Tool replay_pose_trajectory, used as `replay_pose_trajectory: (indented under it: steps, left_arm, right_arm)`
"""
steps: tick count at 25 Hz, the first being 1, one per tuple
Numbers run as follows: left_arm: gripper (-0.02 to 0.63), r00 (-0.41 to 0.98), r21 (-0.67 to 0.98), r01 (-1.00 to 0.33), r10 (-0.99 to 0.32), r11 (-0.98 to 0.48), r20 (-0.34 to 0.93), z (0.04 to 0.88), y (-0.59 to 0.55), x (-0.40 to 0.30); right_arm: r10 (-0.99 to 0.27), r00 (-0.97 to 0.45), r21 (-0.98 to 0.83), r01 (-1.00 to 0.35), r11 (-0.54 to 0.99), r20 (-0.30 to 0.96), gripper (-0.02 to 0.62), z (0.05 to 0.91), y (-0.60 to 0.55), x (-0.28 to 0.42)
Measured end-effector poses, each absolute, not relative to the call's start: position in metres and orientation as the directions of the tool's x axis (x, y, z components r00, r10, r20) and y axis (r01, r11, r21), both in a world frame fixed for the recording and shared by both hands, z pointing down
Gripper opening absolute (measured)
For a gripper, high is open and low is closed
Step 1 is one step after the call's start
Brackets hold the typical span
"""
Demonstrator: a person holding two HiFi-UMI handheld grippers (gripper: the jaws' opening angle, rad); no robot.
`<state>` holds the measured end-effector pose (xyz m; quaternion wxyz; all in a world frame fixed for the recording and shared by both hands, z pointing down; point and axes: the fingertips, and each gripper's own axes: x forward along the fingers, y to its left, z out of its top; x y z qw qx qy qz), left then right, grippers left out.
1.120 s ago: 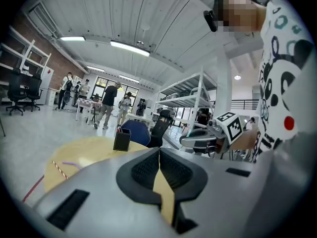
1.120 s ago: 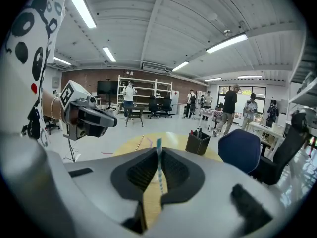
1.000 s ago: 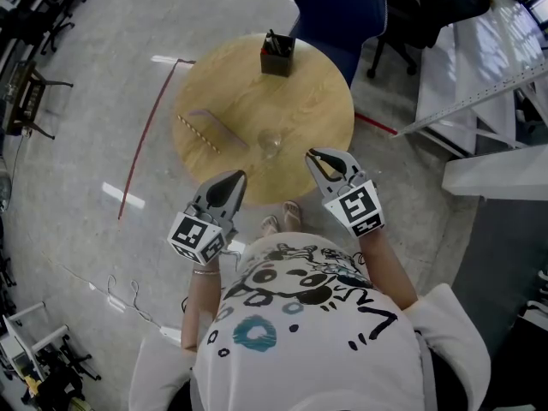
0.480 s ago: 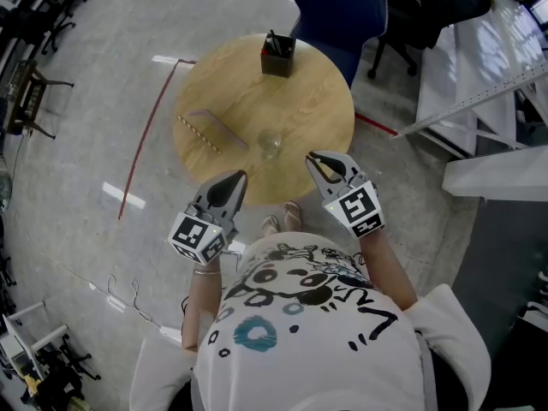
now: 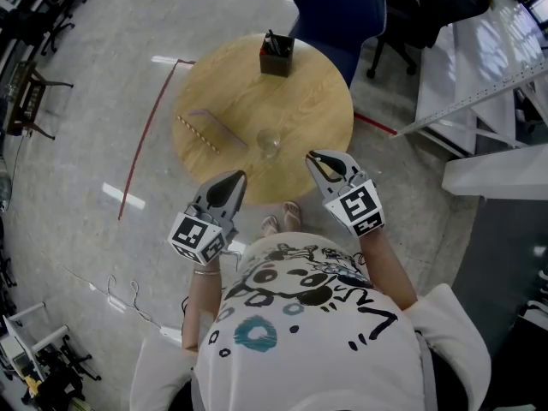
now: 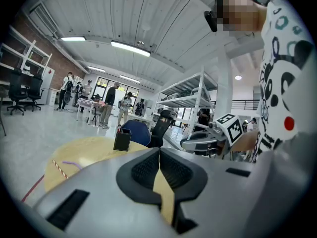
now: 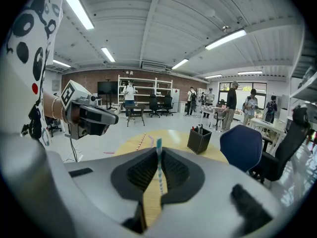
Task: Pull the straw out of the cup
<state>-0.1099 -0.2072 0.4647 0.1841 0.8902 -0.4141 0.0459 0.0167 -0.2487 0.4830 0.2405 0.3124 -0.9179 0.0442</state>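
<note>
An empty clear cup (image 5: 270,142) stands near the front of the round wooden table (image 5: 317,101). My right gripper (image 5: 316,157) hovers just right of the cup at the table's near edge, shut on a teal-and-white striped straw (image 7: 159,168) that stands upright between its pads. My left gripper (image 5: 235,179) hangs off the table's near edge, left of the cup, shut with nothing in it (image 6: 159,153). The cup is hidden behind the jaws in both gripper views.
A red-and-white striped straw (image 5: 197,133) and a purple straw (image 5: 211,116) lie on the table's left part. A black pen holder (image 5: 277,56) stands at the far edge, with a blue chair (image 5: 341,11) behind it. Red tape (image 5: 145,135) marks the floor at left.
</note>
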Motion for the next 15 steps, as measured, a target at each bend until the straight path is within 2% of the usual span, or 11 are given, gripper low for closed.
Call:
replay_pose_trajectory:
  steps: [15]
  left_arm:
    - [0.017,0.654,0.291,-0.754,-0.718,-0.589,0.239,0.4648,-0.2047,-0.1118]
  right_arm:
    - [-0.559,-0.688,0.068,-0.601,0.796,0.463,0.040,0.4825,-0.2491,0.0182]
